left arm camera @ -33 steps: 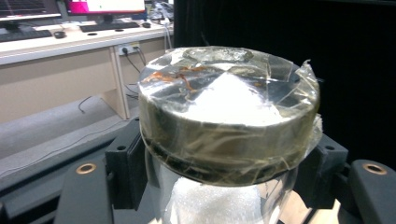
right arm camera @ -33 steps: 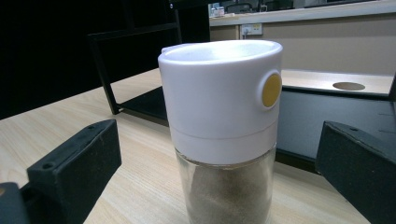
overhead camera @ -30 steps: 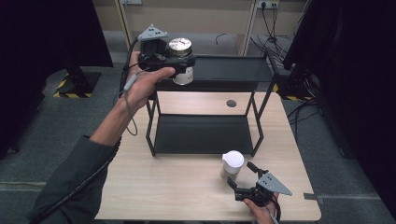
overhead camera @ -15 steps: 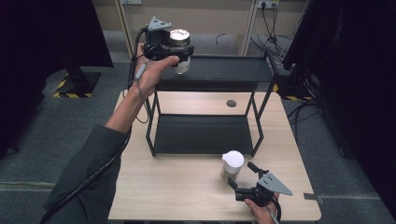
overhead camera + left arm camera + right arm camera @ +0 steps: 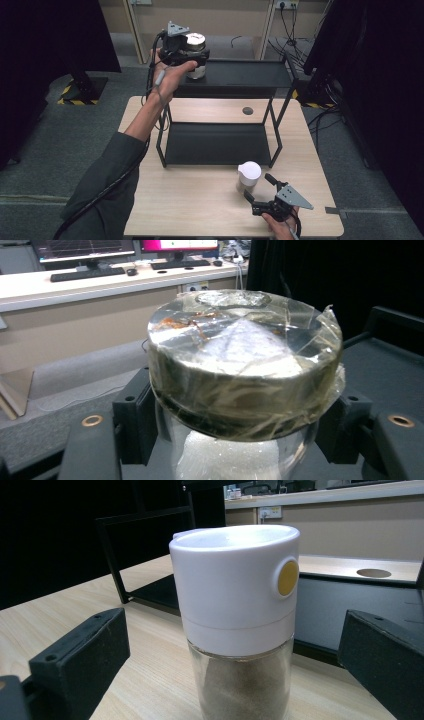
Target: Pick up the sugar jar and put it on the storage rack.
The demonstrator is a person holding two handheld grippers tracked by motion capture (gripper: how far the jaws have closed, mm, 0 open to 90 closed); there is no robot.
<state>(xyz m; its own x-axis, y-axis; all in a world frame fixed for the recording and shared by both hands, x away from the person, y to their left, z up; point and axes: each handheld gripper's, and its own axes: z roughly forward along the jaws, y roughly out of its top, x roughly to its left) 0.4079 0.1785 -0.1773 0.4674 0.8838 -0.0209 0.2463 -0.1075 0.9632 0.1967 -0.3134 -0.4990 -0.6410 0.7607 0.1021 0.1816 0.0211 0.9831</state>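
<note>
My left gripper [image 5: 196, 59] is raised at the left end of the black rack's top shelf [image 5: 245, 75], shut on a glass jar [image 5: 196, 42]. The jar's round lid [image 5: 240, 365] is wrapped in clear tape, and the black jaws of the left gripper [image 5: 240, 440] press its glass sides below the lid. Whether the jar's base touches the shelf I cannot tell. Near the table's front edge, my right gripper [image 5: 257, 186] stands open. A glass shaker [image 5: 235, 630] with a white cap and a yellow button stands between its jaws untouched, and the same shaker [image 5: 248, 175] is in the high view.
The black two-level rack stands mid-table, with its lower shelf [image 5: 215, 142] bare. A round hole [image 5: 247, 110] is in the wooden table [image 5: 190, 205] behind the rack. Black curtains and cables flank the table.
My left hand has carried the jar farther back and slightly right, over the top shelf's left end. The right gripper and the shaker have stayed put.
</note>
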